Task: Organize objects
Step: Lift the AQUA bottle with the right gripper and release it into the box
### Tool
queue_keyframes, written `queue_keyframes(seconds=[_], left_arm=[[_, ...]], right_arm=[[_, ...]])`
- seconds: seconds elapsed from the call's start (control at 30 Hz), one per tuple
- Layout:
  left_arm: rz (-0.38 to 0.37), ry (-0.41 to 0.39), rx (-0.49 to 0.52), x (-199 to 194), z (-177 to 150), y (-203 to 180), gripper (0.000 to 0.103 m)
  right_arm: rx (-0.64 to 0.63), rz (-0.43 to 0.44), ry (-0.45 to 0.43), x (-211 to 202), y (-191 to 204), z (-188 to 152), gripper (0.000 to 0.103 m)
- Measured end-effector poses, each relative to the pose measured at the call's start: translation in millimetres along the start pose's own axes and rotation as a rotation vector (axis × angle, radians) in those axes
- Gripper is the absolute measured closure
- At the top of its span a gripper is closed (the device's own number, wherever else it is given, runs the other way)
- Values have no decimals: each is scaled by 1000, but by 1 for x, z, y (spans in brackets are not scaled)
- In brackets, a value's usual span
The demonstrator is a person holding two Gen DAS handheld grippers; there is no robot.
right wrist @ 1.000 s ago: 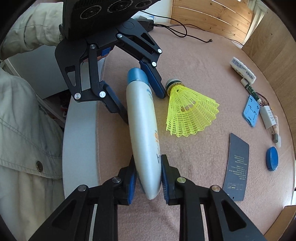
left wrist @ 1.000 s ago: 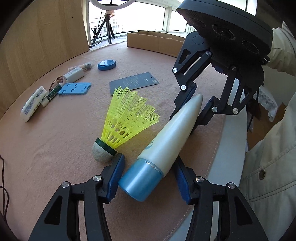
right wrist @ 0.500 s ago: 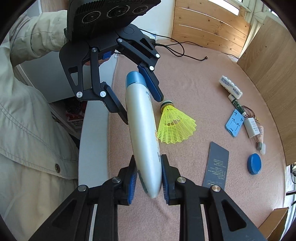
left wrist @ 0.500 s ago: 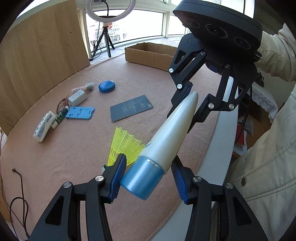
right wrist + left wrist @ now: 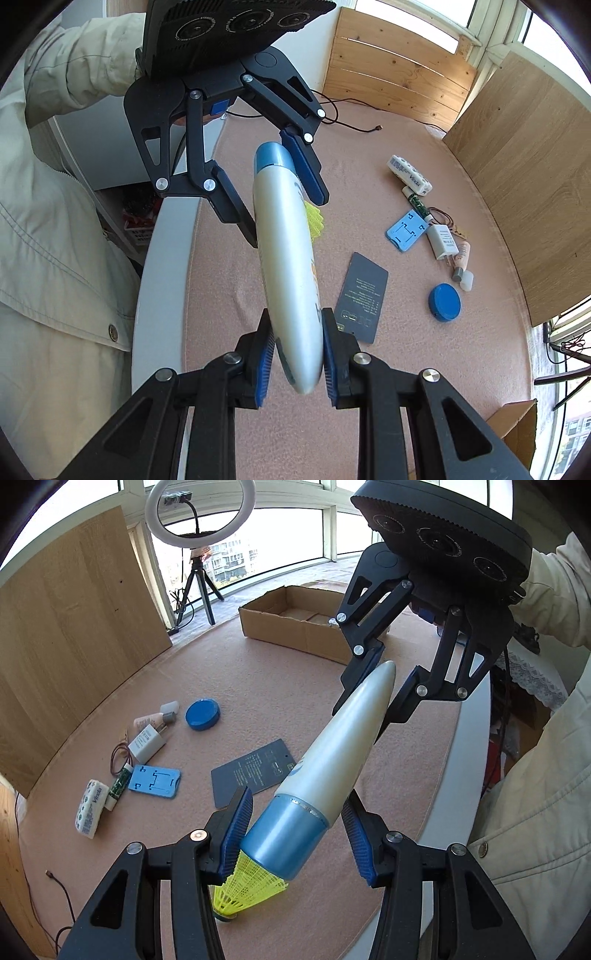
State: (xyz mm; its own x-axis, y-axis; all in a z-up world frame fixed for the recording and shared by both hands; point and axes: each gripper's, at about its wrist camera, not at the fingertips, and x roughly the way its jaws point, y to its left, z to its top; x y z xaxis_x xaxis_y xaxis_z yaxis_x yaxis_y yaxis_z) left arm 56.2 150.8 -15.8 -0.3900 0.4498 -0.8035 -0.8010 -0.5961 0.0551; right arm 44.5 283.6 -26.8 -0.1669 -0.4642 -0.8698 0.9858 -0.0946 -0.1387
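Observation:
A white tube with a blue cap (image 5: 332,768) hangs in the air above the table, also in the right wrist view (image 5: 291,280). My right gripper (image 5: 297,363) is shut on its crimped end. My left gripper (image 5: 295,834) stands around the blue cap with both pads a little apart from it, so it is open. A yellow shuttlecock (image 5: 247,890) lies on the pink mat below the cap. It is mostly hidden behind the tube in the right wrist view (image 5: 314,221).
A cardboard box (image 5: 295,627) stands at the far edge. On the pink mat (image 5: 277,701) lie a dark card (image 5: 364,295), blue round lid (image 5: 445,301), blue holder (image 5: 406,230), white charger (image 5: 441,242), small tube (image 5: 461,258) and tissue pack (image 5: 408,175). The table's white rim (image 5: 159,266) is near my torso.
Both grippers have risen with the tube, lifting it off the mat. The shuttlecock stayed on the mat and now sits below the cap. The box has come into view.

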Motion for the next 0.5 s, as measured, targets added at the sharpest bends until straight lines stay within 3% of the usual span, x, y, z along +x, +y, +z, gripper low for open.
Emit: queue_keyframes(seconds=[0.5], left_arm=[[-88, -16, 178, 110, 182, -47, 50]], right_arm=[[149, -162, 48, -87, -72, -142, 82]])
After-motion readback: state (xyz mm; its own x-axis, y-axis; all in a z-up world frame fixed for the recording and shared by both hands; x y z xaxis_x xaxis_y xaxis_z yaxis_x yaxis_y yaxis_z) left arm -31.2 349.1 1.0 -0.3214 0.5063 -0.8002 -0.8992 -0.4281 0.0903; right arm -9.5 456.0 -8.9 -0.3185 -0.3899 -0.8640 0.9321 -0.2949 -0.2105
